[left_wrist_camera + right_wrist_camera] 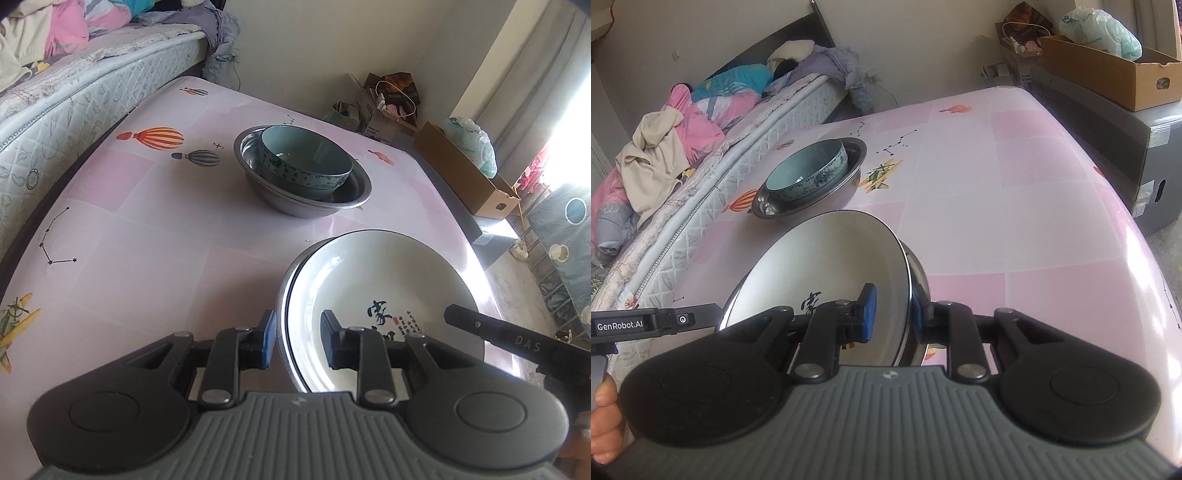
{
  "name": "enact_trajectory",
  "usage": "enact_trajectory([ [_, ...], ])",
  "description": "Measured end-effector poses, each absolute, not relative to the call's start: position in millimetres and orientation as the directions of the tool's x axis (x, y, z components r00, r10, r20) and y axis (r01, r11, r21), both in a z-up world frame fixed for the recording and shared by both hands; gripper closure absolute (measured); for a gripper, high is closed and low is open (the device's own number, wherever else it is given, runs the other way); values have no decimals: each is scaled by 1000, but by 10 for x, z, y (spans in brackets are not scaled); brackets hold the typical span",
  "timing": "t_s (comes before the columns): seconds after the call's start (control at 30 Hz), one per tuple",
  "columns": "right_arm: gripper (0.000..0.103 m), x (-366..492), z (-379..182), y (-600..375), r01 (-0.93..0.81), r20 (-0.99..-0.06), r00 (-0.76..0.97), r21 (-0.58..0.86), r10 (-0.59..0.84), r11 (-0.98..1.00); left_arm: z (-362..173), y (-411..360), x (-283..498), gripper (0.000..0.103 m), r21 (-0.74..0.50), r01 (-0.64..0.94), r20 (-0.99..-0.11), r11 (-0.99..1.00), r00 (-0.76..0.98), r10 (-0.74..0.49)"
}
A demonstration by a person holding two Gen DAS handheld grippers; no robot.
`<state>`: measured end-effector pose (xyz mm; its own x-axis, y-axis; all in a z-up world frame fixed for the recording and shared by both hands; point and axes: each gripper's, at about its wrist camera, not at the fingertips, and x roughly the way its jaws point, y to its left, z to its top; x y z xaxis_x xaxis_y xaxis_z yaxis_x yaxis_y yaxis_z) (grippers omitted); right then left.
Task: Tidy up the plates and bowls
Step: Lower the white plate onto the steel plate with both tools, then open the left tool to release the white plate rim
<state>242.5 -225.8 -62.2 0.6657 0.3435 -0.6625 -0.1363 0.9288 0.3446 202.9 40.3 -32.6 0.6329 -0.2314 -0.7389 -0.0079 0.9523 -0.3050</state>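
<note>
A white plate [369, 280] with black calligraphy lies on a steel dish [919, 271] at the near right of the pink table [147, 240]. My left gripper [299, 339] straddles the plate's left rim, one pad outside and one over the plate's inside; its jaws stand open with gaps to the rim. At the opposite rim, my right gripper [894, 314] is shut on the white plate [820, 266] and the steel dish together. Farther back, a teal bowl [306, 158] sits inside a steel basin [354, 201]; the right wrist view shows the teal bowl [809, 173] and the basin [851, 173] too.
A bed [74, 92] piled with clothes runs along the table's left side. Cardboard boxes [480, 184] and bags stand on the floor beyond the right edge. A hand [602, 424] holds the left gripper's black body [646, 323].
</note>
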Motion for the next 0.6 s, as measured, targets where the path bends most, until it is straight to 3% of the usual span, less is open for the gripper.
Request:
enact_trajectory([
  [0.17,82,2421,-611,-2285,-126,-665,657,366,354,922,-325,388,2006,64,-251,-9,-742,968,644,-186],
  [0.3,79,2416,-580,-2316,-119,-669,647,384,365,916,-359,358,2026,64,-214,-11,-754,977,638,-158],
  [0.37,75,2421,-561,-2321,-119,-670,643,392,371,912,-389,329,2026,64,-201,-7,-759,980,633,-151],
  [0.43,63,2444,-520,-2284,-125,-675,648,362,352,924,-424,293,2023,64,-183,-8,-768,983,626,-138],
  [0.6,60,2422,-341,-2226,-174,-656,676,302,336,937,-467,259,2004,64,-183,-11,-773,983,619,-137],
])
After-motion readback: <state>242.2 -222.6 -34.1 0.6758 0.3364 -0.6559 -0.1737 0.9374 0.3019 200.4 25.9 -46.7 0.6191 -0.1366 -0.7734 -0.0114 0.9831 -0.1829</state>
